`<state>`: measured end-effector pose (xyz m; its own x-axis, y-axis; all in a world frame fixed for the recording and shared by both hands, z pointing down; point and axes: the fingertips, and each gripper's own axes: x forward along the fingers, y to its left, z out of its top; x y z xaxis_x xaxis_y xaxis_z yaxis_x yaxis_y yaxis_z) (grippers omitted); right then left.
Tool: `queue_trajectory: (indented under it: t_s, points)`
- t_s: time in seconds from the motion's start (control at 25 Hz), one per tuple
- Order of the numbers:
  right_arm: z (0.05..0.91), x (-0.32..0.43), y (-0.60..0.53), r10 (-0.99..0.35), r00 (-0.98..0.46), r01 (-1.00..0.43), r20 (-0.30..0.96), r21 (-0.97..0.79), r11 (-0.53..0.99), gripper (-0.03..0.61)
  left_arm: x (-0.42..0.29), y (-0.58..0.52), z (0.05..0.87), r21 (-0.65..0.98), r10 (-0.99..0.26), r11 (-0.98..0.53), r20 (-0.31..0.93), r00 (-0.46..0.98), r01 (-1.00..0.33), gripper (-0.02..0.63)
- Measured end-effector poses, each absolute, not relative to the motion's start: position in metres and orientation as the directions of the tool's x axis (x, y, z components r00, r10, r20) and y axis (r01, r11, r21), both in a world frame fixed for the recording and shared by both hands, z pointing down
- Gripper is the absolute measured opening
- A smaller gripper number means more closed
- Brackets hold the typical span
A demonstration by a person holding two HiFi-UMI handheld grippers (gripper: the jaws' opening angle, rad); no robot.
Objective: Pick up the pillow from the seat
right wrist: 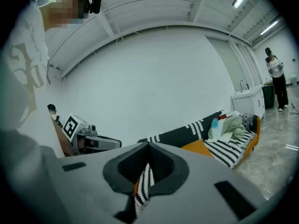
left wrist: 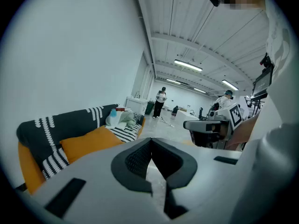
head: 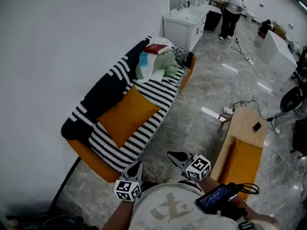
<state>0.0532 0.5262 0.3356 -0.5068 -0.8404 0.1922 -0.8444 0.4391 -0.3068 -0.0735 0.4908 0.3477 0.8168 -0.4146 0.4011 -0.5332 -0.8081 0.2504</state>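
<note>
Standing back from the sofa (head: 91, 162), left gripper (head: 136, 167) and right gripper (head: 173, 156) jaws together and empty, the person should probably open both before pinching the orange pillow (head: 127, 116).

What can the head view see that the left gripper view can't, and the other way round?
Only the head view: the phone lying on the wooden table. Only the left gripper view: the ceiling lights. Both: the orange pillow on the striped sofa cover, the white sink cabinet and a standing person.
</note>
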Motion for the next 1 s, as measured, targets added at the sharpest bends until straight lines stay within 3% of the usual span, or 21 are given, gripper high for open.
queue_trajectory:
  t_s: [1.0]
  points:
    - [0.341,0.05,0.544,-0.847,-0.5,-0.84,0.181,-0.339,0.424,0.012,-0.088,0.514,0.343,0.225,-0.444,-0.797,0.41,0.797,-0.56,0.01]
